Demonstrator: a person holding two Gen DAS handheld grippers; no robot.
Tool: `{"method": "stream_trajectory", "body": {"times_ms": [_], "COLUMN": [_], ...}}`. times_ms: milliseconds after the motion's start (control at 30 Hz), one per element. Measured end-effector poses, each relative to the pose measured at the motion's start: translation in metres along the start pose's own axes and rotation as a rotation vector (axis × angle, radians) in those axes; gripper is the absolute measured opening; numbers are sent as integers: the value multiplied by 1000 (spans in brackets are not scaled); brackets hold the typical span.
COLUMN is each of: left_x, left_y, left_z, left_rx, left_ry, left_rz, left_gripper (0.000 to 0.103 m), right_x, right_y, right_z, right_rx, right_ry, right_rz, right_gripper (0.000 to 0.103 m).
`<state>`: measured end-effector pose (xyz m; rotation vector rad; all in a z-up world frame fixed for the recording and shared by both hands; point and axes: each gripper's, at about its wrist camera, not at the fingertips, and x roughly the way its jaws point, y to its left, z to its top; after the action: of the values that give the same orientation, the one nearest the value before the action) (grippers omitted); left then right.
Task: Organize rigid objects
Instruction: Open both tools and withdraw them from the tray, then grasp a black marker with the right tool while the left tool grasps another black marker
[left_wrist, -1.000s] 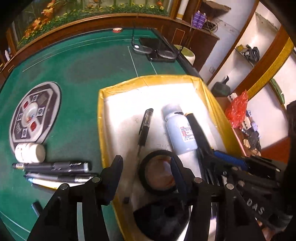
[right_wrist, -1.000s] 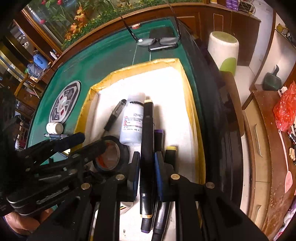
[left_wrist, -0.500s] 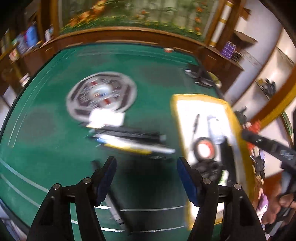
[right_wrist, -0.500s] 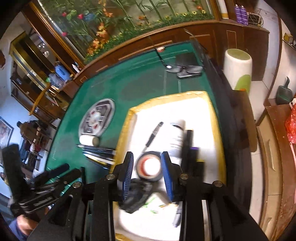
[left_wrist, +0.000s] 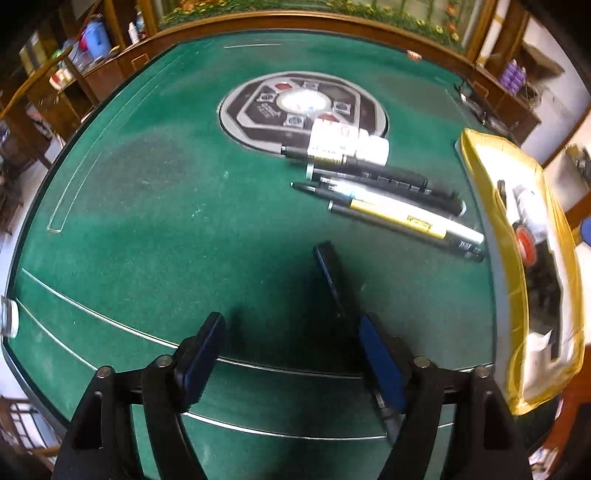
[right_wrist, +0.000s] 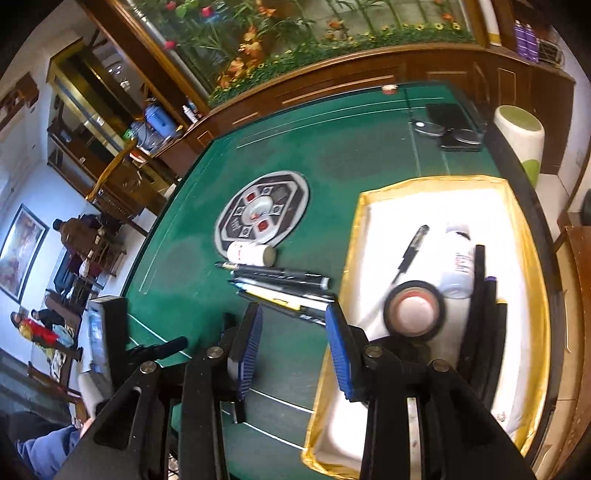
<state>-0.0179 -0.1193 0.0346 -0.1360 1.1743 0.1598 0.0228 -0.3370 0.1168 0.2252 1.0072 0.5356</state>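
Observation:
My left gripper (left_wrist: 291, 354) hangs over the green felt table (left_wrist: 147, 206) with its jaws wide and still opening, and nothing is between them. A dark pen (left_wrist: 332, 280) lies on the felt and runs under its right-hand finger (left_wrist: 380, 358). Beyond it lie several pens and markers (left_wrist: 388, 206) and a small white bottle (left_wrist: 347, 144). My right gripper (right_wrist: 295, 350) hovers at the left rim of the yellow-edged tray (right_wrist: 436, 182), jaws empty and opening. In the tray lie a tape roll (right_wrist: 413, 314), a white bottle (right_wrist: 458, 266), a pen (right_wrist: 410, 254) and black markers (right_wrist: 480, 280).
A round control panel (right_wrist: 262, 214) is set into the felt mid-table. Glasses on a dark phone (right_wrist: 450, 133) lie at the far right corner. A white and green stool (right_wrist: 521, 140) stands beyond the table edge. Wooden cabinets surround the table.
My left gripper swung from over the tray to over the felt on the left and opened wider. My right gripper let go of the black marker in the tray, rose and drew back leftward.

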Motion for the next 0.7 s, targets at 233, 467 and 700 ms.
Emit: {"method": "stream_trajectory", "body": {"times_ms": [233,467,700], "left_x": [8,14,3], "left_y": [4,20,49], "left_z": [2,1,2], "left_rx": [17,-3,-110], "left_ry": [-20,-20,-16], "left_rz": [-21,18,-61], "left_gripper": [94,83,61], "right_x": [3,1,0], "right_y": [5,9,12], "right_z": [-6,-6,-8], "right_rx": [5,2,-9], "right_ry": [9,1,-1], "right_rz": [-6,-11,-4], "right_gripper": [34,34,34]}}
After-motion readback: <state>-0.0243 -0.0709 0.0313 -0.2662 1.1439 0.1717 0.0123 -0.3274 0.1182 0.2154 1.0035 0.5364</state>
